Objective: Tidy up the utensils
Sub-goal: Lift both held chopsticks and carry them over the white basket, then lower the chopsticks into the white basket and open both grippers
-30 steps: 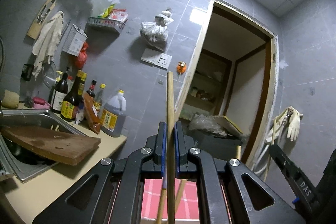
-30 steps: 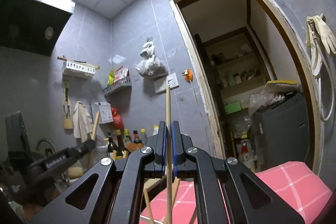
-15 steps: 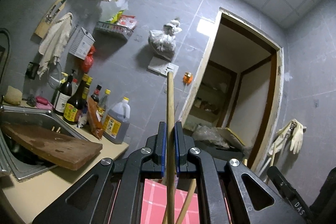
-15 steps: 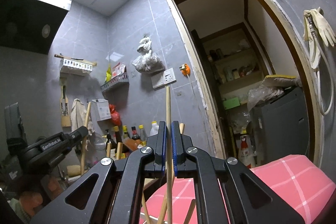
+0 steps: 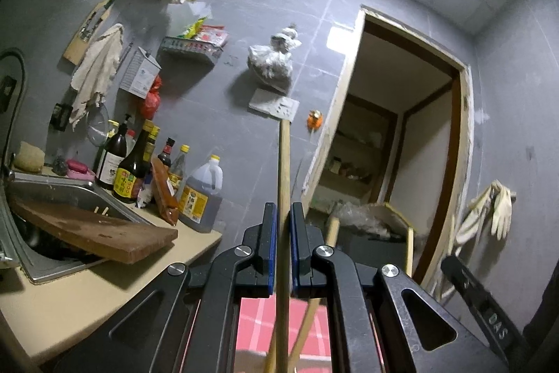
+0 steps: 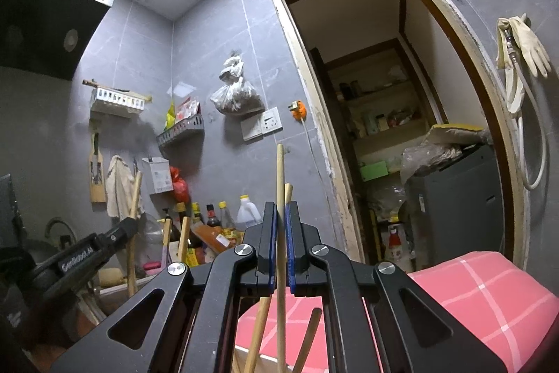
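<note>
Grippers tilted upward: left gripper (image 5: 283, 215) clamps upright wooden stick (image 5: 283, 170) at frame centre; right gripper (image 6: 281, 215) pinches second wooden stick (image 6: 280, 184). Grey tiled wall (image 5: 237, 114) ahead, doorway (image 6: 391, 114) at right.

Bottles (image 5: 136, 163) beside sink (image 5: 63, 198)

Three wooden sticks (image 6: 280, 233) (maybe more); two gloves (image 6: 524, 44)
</note>
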Demonstrator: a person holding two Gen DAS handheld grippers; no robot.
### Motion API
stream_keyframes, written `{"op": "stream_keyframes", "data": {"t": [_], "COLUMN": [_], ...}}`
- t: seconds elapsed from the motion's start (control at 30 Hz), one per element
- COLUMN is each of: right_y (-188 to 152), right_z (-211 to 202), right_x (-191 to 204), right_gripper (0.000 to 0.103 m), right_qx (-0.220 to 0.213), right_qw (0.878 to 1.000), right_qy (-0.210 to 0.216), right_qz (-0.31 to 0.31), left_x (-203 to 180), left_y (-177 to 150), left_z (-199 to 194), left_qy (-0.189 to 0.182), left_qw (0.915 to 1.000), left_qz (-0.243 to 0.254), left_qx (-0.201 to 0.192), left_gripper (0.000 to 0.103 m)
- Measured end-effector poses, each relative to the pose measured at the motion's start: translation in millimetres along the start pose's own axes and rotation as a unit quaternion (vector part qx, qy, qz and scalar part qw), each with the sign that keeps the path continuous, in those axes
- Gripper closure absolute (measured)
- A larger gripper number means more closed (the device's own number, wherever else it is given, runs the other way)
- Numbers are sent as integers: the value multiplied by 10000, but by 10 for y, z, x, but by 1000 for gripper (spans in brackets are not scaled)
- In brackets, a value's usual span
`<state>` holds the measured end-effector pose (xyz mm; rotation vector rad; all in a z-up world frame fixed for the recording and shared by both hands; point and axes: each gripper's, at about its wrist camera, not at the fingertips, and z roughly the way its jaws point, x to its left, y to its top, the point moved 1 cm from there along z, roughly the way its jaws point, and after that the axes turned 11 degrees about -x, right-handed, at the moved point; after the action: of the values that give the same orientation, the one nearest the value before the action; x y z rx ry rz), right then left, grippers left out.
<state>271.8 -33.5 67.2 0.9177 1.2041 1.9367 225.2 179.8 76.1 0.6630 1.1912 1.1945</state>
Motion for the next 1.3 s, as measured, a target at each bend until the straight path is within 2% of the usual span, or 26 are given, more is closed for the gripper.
{"op": "stream_keyframes", "data": {"t": [0.13, 0.37, 0.73, 0.83, 0.93, 1.17, 1.3], "right_y": [-38, -102, -137, -134, -125, -69, -22], "right_z": [-34, -54, -89, -96, -113, -134, -186], "right_x": [11, 26, 64, 66, 78, 120, 122], "right_gripper": [100, 99, 98, 94, 85, 82, 79], "right_qx": [25, 90, 90, 92, 68, 147, 299], "right_qw": [10000, 9999, 9997, 9997, 9996, 9993, 9986], "right_qy": [-4, -44, -19, -43, -61, -11, -42], "right_qz": [-50, -107, -218, -236, -277, -357, -438], "left_x": [-26, -43, -65, -62, -65, -12, -15], "left_y": [-112, -251, -337, -347, -361, -361, -339], "left_z": [-45, -51, -111, -119, -111, -139, -157], "left_qy": [-126, -139, -331, -347, -348, -325, -381], "left_qw": [9997, 9983, 9962, 9951, 9940, 9926, 9919], "left_qz": [2, 109, 110, 110, 131, 56, 25], "left_qx": [213, 560, 804, 919, 1033, 1167, 1209], "left_gripper": [98, 98, 97, 96, 96, 94, 83]}}
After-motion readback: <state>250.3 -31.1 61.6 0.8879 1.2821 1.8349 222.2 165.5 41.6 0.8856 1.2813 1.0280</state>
